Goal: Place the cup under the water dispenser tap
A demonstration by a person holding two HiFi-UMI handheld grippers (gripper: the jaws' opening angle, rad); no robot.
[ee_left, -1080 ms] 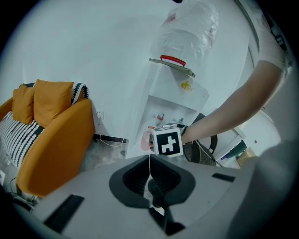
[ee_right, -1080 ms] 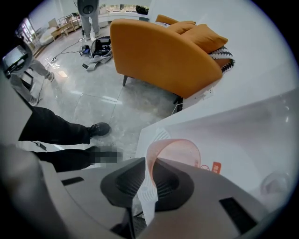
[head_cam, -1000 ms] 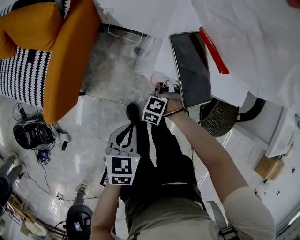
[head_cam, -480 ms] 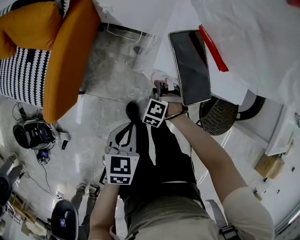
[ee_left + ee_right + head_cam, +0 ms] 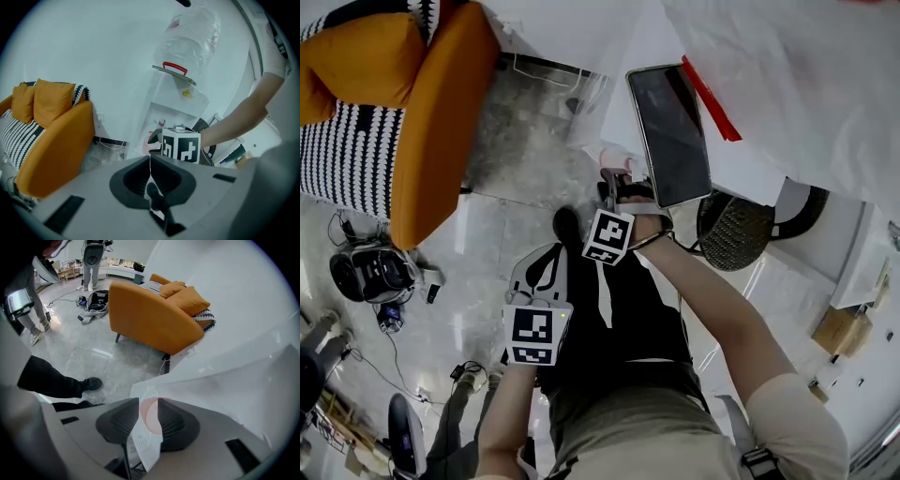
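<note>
Orange armchair [image 5: 431, 122] nearby; pink cup [image 5: 150, 420] free within just-opened right hand-held gripper [image 5: 148, 403]; left hand-held gripper [image 5: 150, 159] closed, empty.

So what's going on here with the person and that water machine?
A person works two tools at a water dispenser. The right hand-held gripper has just been opening its jaws. The pink cup shows between them, no longer pressed, on the tray. The left hand-held gripper hangs back, shut and empty.

Orange armchair [image 5: 441, 122], striped cushion [image 5: 342, 155], grey marble floor [image 5: 525, 150], white wall [image 5: 93, 47].
</note>
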